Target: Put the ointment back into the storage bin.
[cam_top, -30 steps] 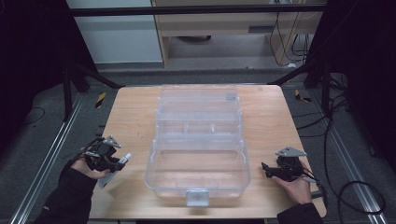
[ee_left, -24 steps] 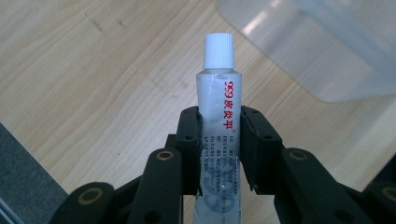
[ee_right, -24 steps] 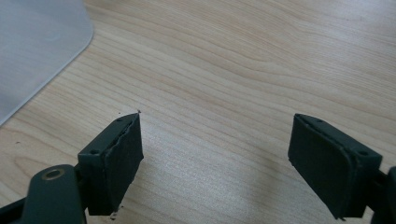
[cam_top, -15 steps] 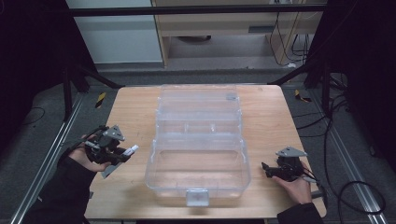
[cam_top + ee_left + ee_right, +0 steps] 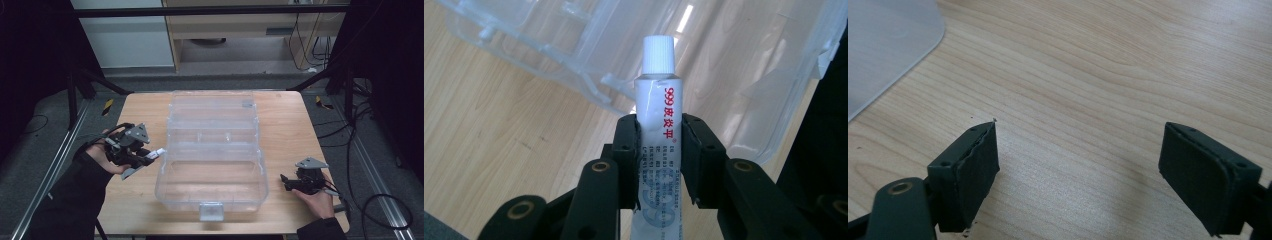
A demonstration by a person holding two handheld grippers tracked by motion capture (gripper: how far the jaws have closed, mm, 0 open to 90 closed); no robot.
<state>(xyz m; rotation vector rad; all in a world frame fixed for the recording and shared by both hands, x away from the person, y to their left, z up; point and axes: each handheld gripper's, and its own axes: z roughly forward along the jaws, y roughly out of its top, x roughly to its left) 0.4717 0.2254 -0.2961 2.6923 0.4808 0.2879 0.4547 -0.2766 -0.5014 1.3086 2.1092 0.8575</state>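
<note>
Dark floor and black frame rails surround a pale wooden worktop, with cables trailing at the right. On the worktop's middle stands a clear plastic box, its lid thrown open toward the far side and a latch at the near edge.

At the left, a hand holds the left tool above the worktop, just beside the box's left wall. Its jaws are clenched on a white ointment tube printed with red characters. In the left gripper view the two black pads press the tube's sides around its middle; the ribbed white cap sticks out well past the jaw tips, pointing toward the clear box, and the flat tail end runs back between the jaw arms.

At the right, the other hand rests the right tool low on the worktop, near the box's right front corner. Its jaws stand wide apart with bare wood between them.
</note>
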